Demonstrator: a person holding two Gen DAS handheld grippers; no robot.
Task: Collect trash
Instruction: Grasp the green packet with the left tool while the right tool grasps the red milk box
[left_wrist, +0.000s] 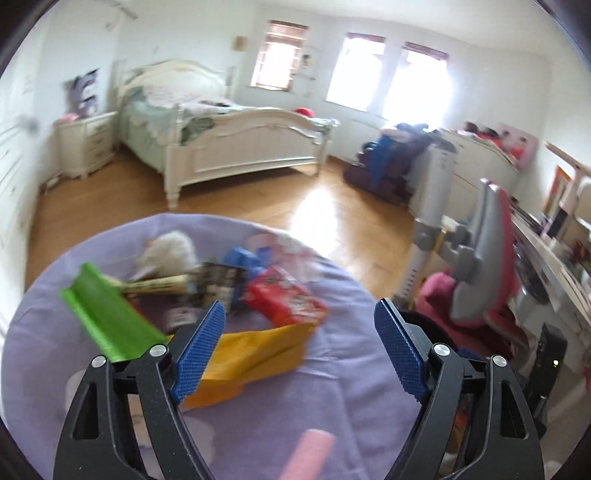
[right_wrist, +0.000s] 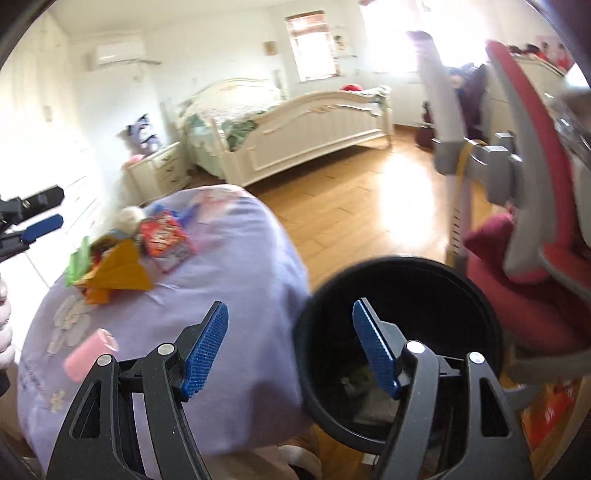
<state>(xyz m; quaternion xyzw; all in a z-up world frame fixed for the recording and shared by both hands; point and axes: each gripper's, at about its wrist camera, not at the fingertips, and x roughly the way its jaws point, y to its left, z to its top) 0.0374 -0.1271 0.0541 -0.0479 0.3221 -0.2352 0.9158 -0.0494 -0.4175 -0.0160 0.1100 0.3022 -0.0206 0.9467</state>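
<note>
A pile of trash lies on a round table under a purple cloth (left_wrist: 332, 387): a green wrapper (left_wrist: 107, 317), a yellow paper bag (left_wrist: 255, 354), a red packet (left_wrist: 284, 299), a white tissue ball (left_wrist: 170, 251), blue pieces (left_wrist: 243, 258) and a pink roll (left_wrist: 306, 458). My left gripper (left_wrist: 299, 321) is open and empty, above the cloth just right of the bag. My right gripper (right_wrist: 290, 325) is open and empty, over the table edge and the black bin (right_wrist: 402, 332), which holds some scraps. The pile (right_wrist: 125, 266) and the pink roll (right_wrist: 90, 354) show at left there.
A red and grey chair (right_wrist: 528, 221) stands right of the bin, beside a desk (left_wrist: 546, 258). A white bed (left_wrist: 229, 144), a nightstand (left_wrist: 85, 144) and a wooden floor (right_wrist: 351, 206) lie beyond. The left gripper's fingers (right_wrist: 40, 225) show at the right wrist view's left edge.
</note>
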